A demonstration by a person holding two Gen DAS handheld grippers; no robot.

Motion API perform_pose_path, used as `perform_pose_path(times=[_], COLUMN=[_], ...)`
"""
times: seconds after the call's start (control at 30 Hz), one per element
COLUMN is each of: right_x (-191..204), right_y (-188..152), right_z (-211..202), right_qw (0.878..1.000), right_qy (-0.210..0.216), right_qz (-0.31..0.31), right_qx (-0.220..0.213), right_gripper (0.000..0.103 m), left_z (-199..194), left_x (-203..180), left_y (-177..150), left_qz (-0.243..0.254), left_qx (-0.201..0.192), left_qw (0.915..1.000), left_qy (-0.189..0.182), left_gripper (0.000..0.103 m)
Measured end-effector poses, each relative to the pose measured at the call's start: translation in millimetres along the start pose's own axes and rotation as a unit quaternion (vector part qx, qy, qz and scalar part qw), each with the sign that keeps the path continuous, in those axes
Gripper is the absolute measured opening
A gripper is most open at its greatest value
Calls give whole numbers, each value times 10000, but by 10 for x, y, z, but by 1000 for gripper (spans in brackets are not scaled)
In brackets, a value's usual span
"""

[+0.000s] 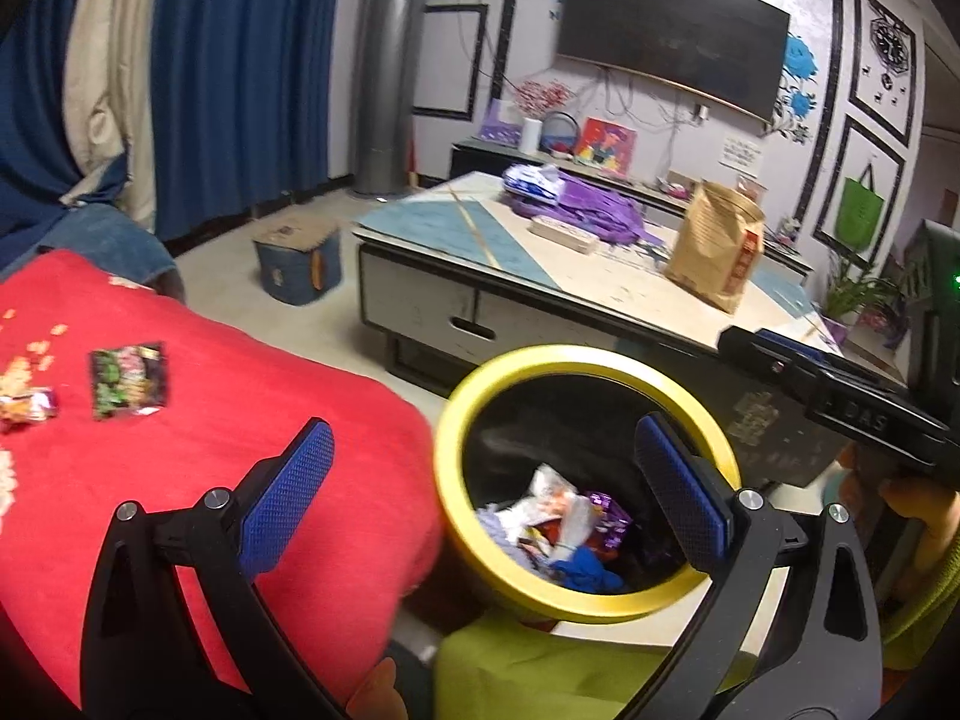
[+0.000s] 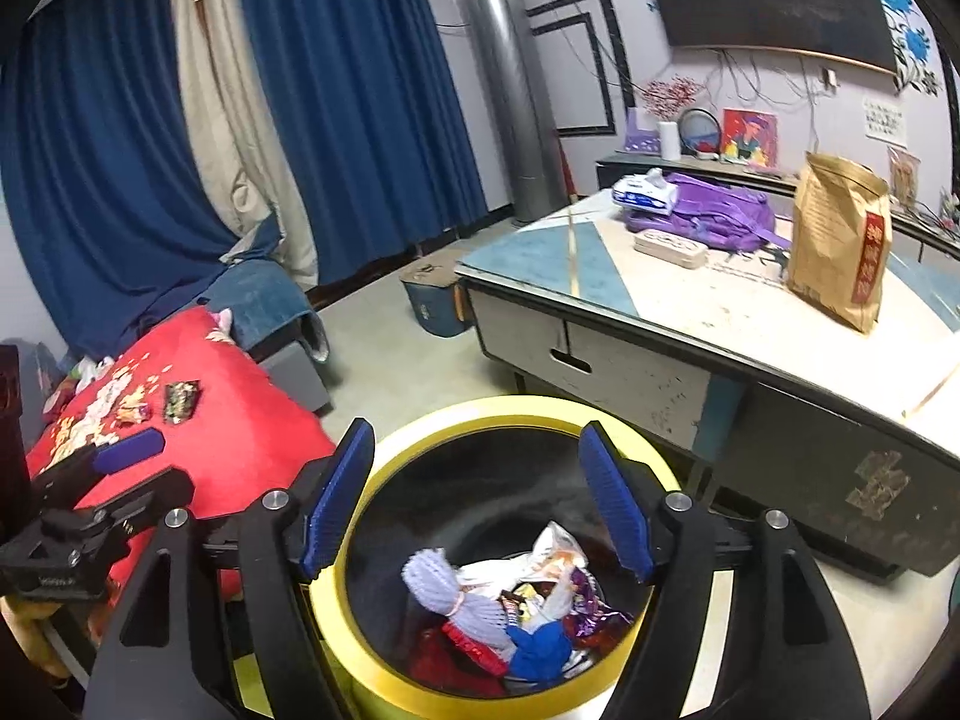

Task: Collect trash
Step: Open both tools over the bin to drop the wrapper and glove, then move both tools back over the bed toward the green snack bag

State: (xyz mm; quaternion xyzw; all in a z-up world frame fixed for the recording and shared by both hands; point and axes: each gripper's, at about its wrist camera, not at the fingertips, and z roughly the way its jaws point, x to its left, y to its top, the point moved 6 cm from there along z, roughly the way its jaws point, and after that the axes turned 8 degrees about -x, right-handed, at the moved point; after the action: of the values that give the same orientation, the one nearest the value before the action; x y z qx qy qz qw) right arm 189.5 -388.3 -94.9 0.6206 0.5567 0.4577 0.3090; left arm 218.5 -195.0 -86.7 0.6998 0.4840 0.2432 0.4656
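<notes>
A drop into the yellow-rimmed bin [image 2: 360, 648] appears just done: wrappers [image 2: 540, 594] are heaped inside, and both claws hang empty above it. The right gripper [image 2: 477, 504] is spread, the left gripper [image 1: 480, 492] spread wider. Next, a reach back to the red blanket [image 1: 240, 420] is called for, where a dark packet [image 1: 128, 381] and a small orange wrapper [image 1: 27, 405] are left. The packet is shown large by the left view only.

Dim indoor light, cool cast, source not visible. Strong fisheye bending; black vignette in corners of both views. Left wrist view slightly soft, motion blur on dark wrapper [image 1: 128, 381] and red blanket [image 1: 228, 456]. Bin [image 2: 384, 648] interior dark, contents readable. TV screen [image 1: 672, 36] matte, faint glare. Shadows soft.
</notes>
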Motion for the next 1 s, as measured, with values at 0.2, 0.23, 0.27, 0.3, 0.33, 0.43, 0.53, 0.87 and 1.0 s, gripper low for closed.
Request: perform_pose_path(times=[0.2, 0.23, 0.27, 0.3, 0.33, 0.43, 0.53, 0.87, 1.0], right_x=[306, 359, 430, 502, 540, 731, 930, 1555, 1807], right_y=[70, 85, 101, 111, 117, 149, 180, 188, 190], right_z=[9, 11, 16, 23, 28, 70, 115, 420, 596], right_qw=[9995, 9993, 9991, 9987, 9985, 9973, 9958, 9899, 9881], right_qy=[270, 309, 363, 429, 464, 631, 803, 1267, 1355], right_qz=[-151, -185, -226, -268, -288, -378, -444, -560, -644], right_qx=[-33, -45, -57, -52, -47, -12, 18, 286, 344], right_gripper=[70, 70, 70, 71, 71, 72, 72, 72, 72], left_z=[-137, -155, -178, -200, -226, -294, -359, -588, -656], left_x=[256, 292, 346, 396, 468, 643, 834, 1505, 1829], left_y=[73, 79, 88, 98, 107, 131, 162, 185, 158], left_qz=[-69, -99, -148, -197, -258, -394, -510, -923, -1228], left_qx=[-217, -237, -258, -282, -308, -386, -470, -655, -641], left_qw=[9991, 9988, 9985, 9980, 9975, 9955, 9928, 9789, 9707], left_qy=[368, 406, 468, 523, 585, 770, 975, 1699, 1961], left_gripper=[92, 92, 92, 92, 92, 92, 92, 92, 92])
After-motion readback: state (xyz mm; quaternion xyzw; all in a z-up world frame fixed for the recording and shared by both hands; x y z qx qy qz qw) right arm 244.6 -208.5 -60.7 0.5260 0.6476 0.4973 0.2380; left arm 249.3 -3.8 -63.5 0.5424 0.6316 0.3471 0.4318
